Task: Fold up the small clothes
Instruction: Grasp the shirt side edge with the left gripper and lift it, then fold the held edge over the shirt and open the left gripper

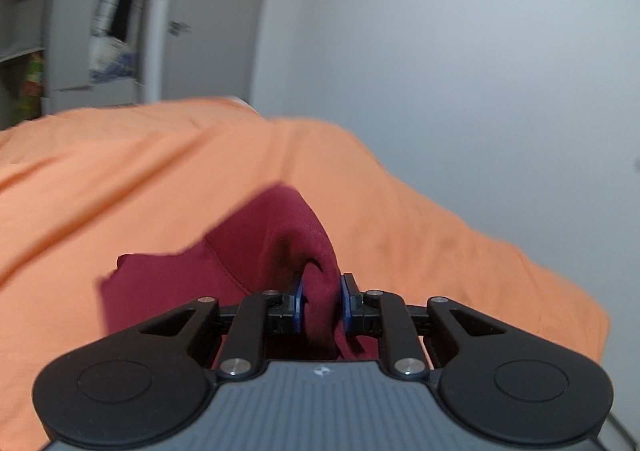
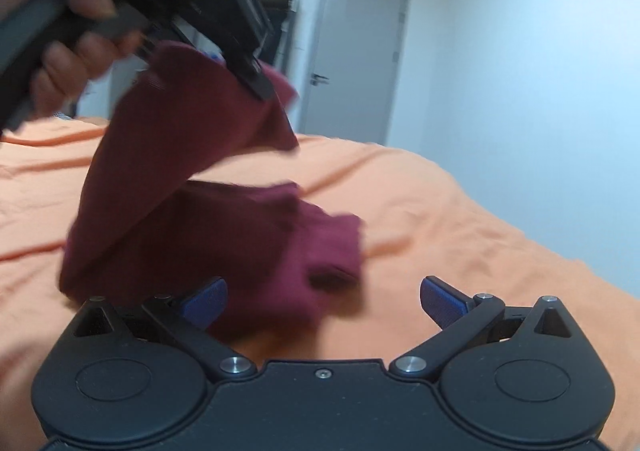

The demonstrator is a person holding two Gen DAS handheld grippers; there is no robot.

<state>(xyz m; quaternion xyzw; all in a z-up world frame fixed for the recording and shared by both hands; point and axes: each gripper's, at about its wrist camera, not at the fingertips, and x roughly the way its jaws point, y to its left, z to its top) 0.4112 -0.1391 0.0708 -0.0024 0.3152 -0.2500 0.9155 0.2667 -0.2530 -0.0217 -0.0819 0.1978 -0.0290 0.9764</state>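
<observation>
Left jaws [image 1: 321, 301] clamped on maroon garment [image 1: 256, 247], lifted above orange sheet [image 1: 120, 171]; right jaws [image 2: 323, 301] wide apart, empty.

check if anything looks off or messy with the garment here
The dark red knit garment is bunched, not flat: the left gripper pinches a wad of it and holds one end up, while the rest slumps crumpled on the orange bedsheet. The right gripper is open.

The garment [image 2: 192, 219] lies partly on the bed [image 2: 440, 219] — its upper end lifted in the left gripper [image 1: 321, 297], up and left of the right gripper [image 2: 323, 301]. The right gripper's spread fingers sit just before the garment's lower fold. A door [image 2: 356, 63] stands behind the bed.
</observation>
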